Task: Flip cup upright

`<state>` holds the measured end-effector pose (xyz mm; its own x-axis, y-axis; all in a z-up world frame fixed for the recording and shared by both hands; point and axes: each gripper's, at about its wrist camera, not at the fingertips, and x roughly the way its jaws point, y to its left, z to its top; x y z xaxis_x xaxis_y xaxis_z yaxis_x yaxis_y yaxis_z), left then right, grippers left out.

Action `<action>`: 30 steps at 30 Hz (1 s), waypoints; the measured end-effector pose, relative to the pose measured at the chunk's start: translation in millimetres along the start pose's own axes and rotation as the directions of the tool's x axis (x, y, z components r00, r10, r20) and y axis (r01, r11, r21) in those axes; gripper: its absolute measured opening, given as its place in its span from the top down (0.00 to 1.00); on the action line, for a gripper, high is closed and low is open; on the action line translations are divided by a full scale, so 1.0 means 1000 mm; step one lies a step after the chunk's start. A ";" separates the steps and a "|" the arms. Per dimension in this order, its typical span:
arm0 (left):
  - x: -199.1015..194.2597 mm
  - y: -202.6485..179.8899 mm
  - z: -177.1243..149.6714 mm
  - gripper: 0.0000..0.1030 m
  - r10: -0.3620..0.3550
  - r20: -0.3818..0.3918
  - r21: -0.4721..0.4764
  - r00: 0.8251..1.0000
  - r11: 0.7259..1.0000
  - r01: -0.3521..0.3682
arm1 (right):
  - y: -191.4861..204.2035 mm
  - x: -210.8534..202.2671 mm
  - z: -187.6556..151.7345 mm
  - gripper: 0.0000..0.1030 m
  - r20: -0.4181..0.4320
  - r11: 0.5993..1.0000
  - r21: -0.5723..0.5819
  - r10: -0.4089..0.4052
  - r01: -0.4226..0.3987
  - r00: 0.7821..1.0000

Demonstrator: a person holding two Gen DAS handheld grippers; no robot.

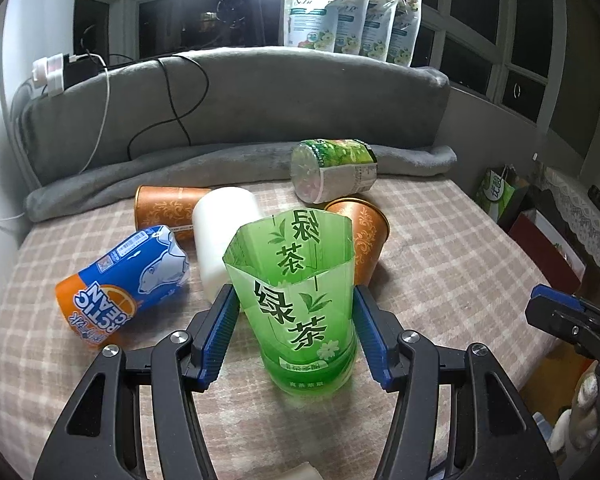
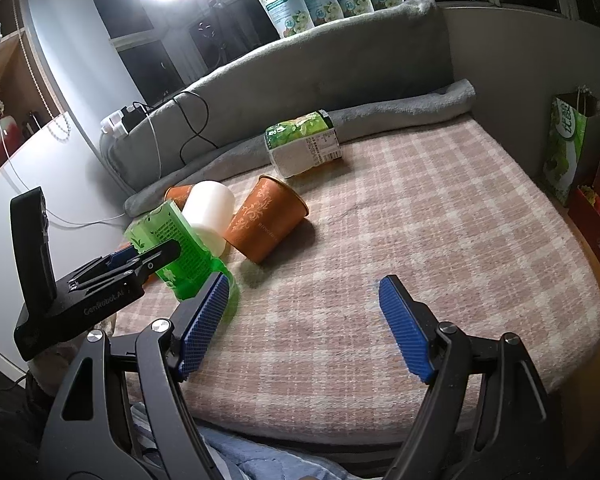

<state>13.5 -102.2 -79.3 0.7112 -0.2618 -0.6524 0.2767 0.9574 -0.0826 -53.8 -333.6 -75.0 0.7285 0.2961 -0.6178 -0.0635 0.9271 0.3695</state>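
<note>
Half-hidden white cup point(image 1: 224, 236) behind green cup point(image 1: 300, 300)

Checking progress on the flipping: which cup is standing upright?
The green cup between the left hand-held gripper pads, open end up; the rest lie sideways.

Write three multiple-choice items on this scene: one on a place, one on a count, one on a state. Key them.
1. Where is the green cup?
A. between the left tongs
B. on the grey blanket
C. inside the white cup

2. How many orange patterned cups are in view?
A. one
B. two
C. four

3. How are the right tongs?
A. shut on a cup
B. open, holding nothing
C. out of view

Key: A, blue pads flank it; B, one left of the white cup, one right; B, pads apart over bare cloth.
</note>
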 end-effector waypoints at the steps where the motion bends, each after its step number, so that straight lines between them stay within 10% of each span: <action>1: 0.000 -0.001 0.000 0.45 -0.001 0.000 0.000 1.000 1.000 0.001 | 0.000 0.000 0.000 0.22 0.001 1.000 0.000 -0.001 0.001 1.000; 30: -0.024 -0.014 -0.018 0.30 -0.139 -0.016 0.008 0.990 0.990 0.139 | 0.018 -0.019 0.007 0.22 0.111 0.990 -0.107 -0.080 0.092 0.991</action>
<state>-18.6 -107.6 -76.1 0.6552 -0.3906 -0.6467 0.3782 0.9106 -0.1668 -63.9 -324.2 -52.3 0.8022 0.1938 -0.5647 -0.0686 0.9695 0.2351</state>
